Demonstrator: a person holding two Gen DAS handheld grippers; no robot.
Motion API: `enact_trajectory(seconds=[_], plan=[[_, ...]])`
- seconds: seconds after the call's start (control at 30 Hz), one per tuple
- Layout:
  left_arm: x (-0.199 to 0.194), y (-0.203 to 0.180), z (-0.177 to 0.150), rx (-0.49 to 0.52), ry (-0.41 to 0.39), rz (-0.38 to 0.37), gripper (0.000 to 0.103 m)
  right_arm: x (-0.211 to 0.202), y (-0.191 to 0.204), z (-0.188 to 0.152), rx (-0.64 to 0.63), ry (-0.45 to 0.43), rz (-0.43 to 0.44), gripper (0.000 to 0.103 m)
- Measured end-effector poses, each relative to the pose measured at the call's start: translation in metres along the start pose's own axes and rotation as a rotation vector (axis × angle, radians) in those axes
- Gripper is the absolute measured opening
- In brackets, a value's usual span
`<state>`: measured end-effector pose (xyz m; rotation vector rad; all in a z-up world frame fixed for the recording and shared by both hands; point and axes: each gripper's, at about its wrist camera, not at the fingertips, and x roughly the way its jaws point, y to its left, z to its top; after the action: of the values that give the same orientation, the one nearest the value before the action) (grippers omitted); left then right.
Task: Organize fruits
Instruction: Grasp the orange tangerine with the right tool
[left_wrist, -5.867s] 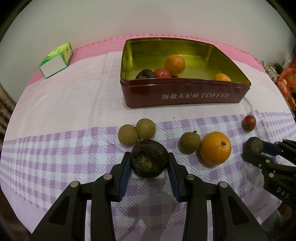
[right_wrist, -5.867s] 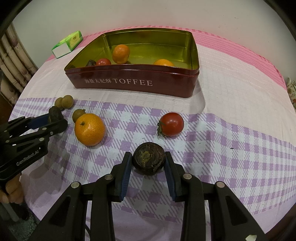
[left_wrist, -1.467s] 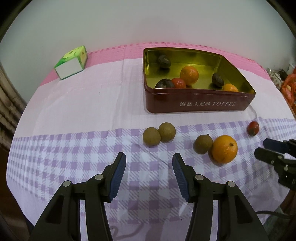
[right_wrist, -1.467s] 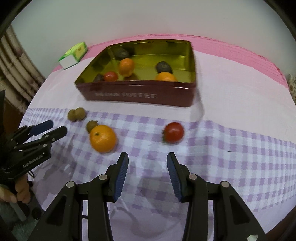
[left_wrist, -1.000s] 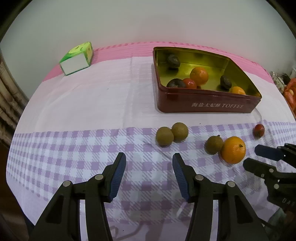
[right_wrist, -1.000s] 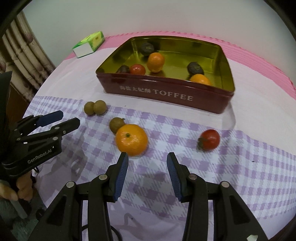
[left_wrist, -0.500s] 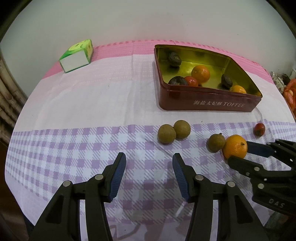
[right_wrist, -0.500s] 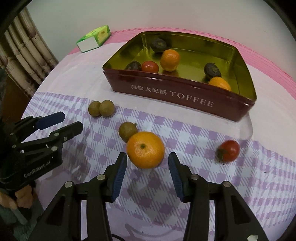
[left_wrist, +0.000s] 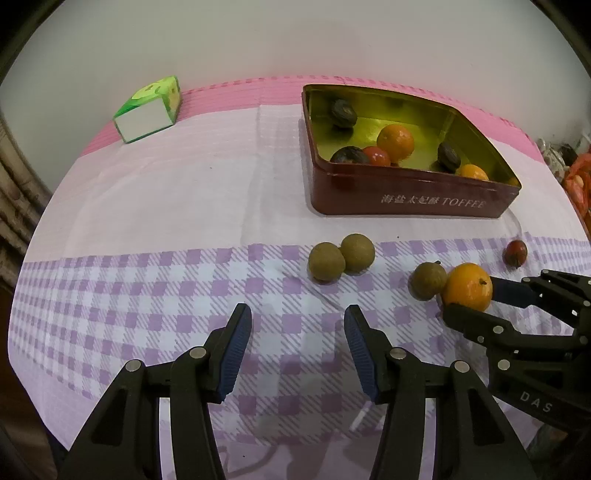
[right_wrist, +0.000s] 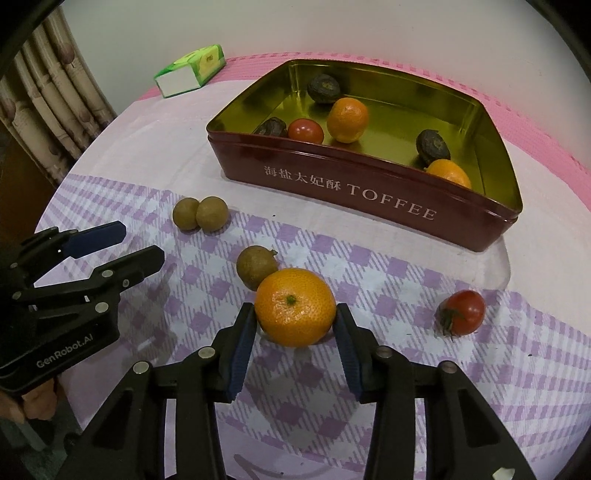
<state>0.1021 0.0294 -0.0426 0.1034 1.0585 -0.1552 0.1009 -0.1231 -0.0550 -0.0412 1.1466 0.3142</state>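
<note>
The right gripper (right_wrist: 295, 325) has its jaws spread around the orange (right_wrist: 294, 307) on the checked worktop (right_wrist: 406, 280), pads just beside its sides, no squeeze visible. A longan (right_wrist: 256, 266) touches the orange's far left; a tomato (right_wrist: 462, 312) lies off to the right. The left gripper (left_wrist: 297, 325) hangs open and empty, two longans (left_wrist: 341, 256) ahead of it. The toffee tin (right_wrist: 369, 192) beyond holds fruit; a green box (right_wrist: 190, 70) sits far back

six fruits in the tin (right_wrist: 388, 206), five more on the tablecloth (right_wrist: 369, 387) before it, box (right_wrist: 192, 68) behind-left
</note>
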Motion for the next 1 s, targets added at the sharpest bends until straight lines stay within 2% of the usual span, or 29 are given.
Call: enact_trajectory(seconds=[0.37,0.67,1.0], plan=[[-0.005,-0.002,0.001,-0.005,-0.012,-0.003,0.053,-0.007,-0.021,-0.006,0.052,-0.011,-0.051,0.040],[-0.017,0.011,-0.002,-0.015,-0.010,-0.011,0.053,-0.010,-0.029,-0.012,0.085,-0.017,-0.046,0.040],[-0.013,0.022,-0.010,-0.034,0.017,0.002,0.053,-0.012,-0.039,-0.016,0.115,-0.025,-0.037,0.040]])
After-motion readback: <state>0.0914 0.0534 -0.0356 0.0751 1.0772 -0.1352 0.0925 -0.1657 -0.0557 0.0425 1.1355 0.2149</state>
